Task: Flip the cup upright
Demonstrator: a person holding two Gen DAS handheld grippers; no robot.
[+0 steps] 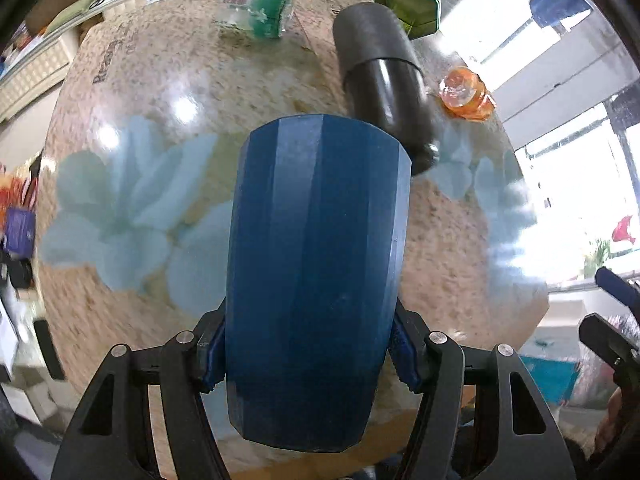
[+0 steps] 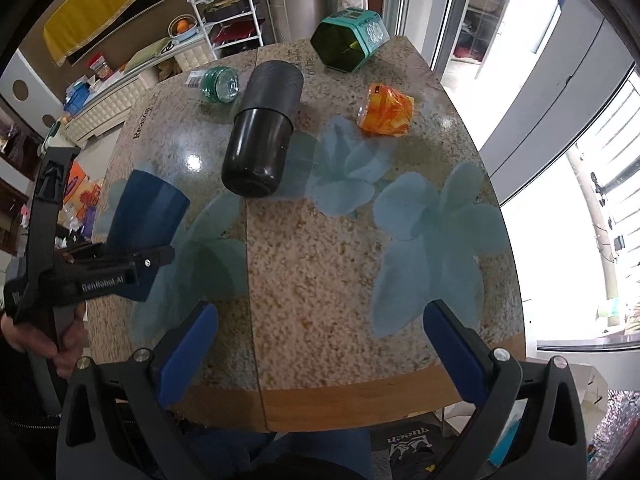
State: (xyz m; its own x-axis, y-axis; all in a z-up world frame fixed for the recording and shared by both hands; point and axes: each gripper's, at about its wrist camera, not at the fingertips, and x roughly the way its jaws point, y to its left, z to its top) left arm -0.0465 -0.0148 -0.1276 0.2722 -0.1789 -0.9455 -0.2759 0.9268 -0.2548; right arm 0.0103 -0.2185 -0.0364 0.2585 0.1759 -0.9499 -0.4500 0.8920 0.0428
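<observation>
My left gripper (image 1: 308, 354) is shut on a blue faceted cup (image 1: 316, 272), with its blue pads pressed on both sides. The cup points away from me along the fingers, lifted above the table. In the right wrist view the same cup (image 2: 148, 216) shows at the left, tilted, wide end up, held by the left gripper (image 2: 136, 264). My right gripper (image 2: 320, 344) is open and empty over the table's near edge.
On the speckled table with blue flower prints (image 2: 320, 240) lie a black tumbler (image 2: 262, 132) on its side, an orange cup (image 2: 386, 110), a green hexagonal tin (image 2: 348, 40) and a green-labelled clear bottle (image 2: 220, 84). Shelves and clutter stand behind at the left.
</observation>
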